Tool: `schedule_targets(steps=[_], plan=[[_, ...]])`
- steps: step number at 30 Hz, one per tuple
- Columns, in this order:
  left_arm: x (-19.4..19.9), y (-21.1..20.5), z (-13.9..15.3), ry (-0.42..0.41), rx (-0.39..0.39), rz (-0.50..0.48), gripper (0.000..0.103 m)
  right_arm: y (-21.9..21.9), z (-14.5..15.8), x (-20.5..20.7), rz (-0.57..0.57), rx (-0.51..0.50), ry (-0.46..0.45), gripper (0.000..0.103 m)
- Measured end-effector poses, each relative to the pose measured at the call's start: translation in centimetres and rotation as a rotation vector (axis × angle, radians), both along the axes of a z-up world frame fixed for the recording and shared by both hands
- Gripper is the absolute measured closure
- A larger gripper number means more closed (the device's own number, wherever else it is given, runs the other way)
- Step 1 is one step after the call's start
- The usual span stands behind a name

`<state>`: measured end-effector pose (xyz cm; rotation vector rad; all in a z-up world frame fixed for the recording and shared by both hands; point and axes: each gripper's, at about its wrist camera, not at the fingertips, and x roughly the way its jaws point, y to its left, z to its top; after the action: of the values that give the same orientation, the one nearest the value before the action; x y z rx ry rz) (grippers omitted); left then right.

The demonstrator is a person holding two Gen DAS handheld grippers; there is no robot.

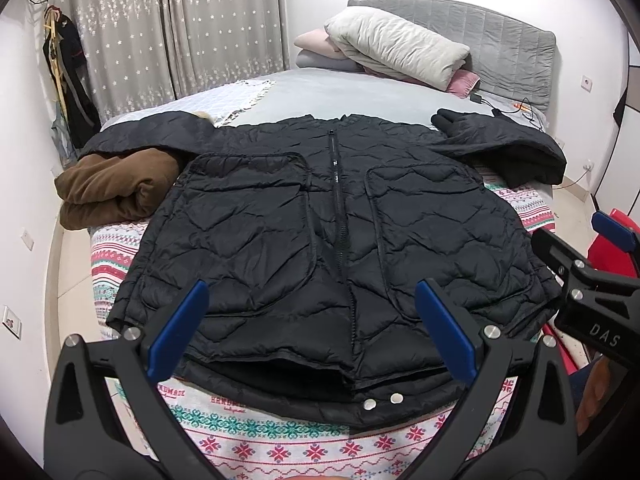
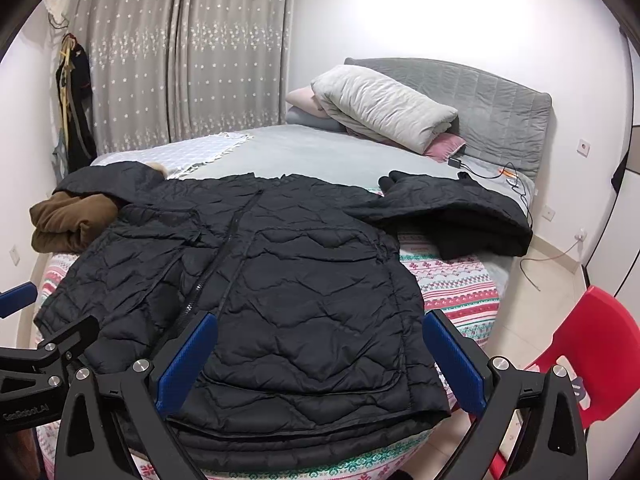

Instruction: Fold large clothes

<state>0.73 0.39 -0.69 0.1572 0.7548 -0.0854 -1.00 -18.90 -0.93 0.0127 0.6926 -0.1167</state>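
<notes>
A large black quilted jacket (image 1: 328,232) lies face up on the bed, zipper shut, sleeves spread left and right, hem toward me. It also shows in the right wrist view (image 2: 280,288). My left gripper (image 1: 312,328) is open and empty, hovering over the hem near the zipper. My right gripper (image 2: 320,360) is open and empty over the jacket's right lower part; it appears at the right edge of the left wrist view (image 1: 576,248). The left gripper shows at the left edge of the right wrist view (image 2: 36,320).
A patterned blanket (image 1: 280,440) covers the bed's near end. A folded brown garment (image 1: 116,188) lies under the left sleeve. Pillows (image 1: 396,48) and a grey headboard (image 1: 508,40) are at the far end, with cables (image 2: 508,176). A red chair (image 2: 592,352) stands to the right.
</notes>
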Motion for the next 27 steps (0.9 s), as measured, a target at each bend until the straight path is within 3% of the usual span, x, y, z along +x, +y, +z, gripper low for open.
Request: schedule_targets(steps=[10, 18, 22, 27], plan=[[0.8, 1.9, -0.3, 0.012, -0.038, 0.055, 0.000, 0.1, -0.2, -0.1, -0.004, 0.000, -0.042, 0.000], [0.8, 3.7, 0.2, 0.003, -0.064, 0.090, 0.000, 0.1, -0.3, -0.1, -0.015, -0.007, -0.014, 0.000], [1.8, 6.3, -0.1, 0.041, -0.113, 0.135, 0.000, 0.1, -0.5, -0.1, -0.016, -0.011, -0.010, 0.000], [2.7, 10.2, -0.5, 0.005, -0.078, 0.228, 0.001, -1.3, -1.8, 0.7, -0.056, -0.060, 0.011, 0.000]])
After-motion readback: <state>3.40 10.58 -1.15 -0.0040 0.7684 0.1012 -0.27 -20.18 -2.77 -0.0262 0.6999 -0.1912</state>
